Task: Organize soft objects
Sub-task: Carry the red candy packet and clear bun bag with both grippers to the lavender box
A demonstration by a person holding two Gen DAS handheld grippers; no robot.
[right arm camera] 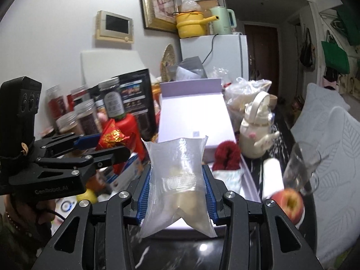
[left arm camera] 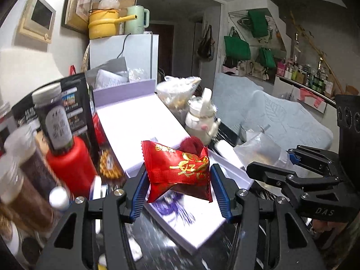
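My left gripper (left arm camera: 177, 180) is shut on a red foil snack packet (left arm camera: 177, 168) with gold writing and holds it above the front of the open lilac box (left arm camera: 139, 121). It also shows in the right wrist view (right arm camera: 103, 144), with the red packet (right arm camera: 112, 136) in it. My right gripper (right arm camera: 176, 189) is shut on a clear plastic bag (right arm camera: 177, 180) with pale contents, held above the box (right arm camera: 193, 117). The right gripper also shows in the left wrist view (left arm camera: 290, 164) with the bag (left arm camera: 261, 150). A dark red fuzzy item (right arm camera: 226, 155) lies in the box.
Jars and a red bottle (left arm camera: 67, 164) crowd the left side. A white teapot-like jar (right arm camera: 256, 128), a glass cup (right arm camera: 301, 166) and an apple (right arm camera: 288, 202) stand right of the box. Plastic bags (right arm camera: 247, 90) lie behind. A fridge (right arm camera: 216, 54) stands at the back.
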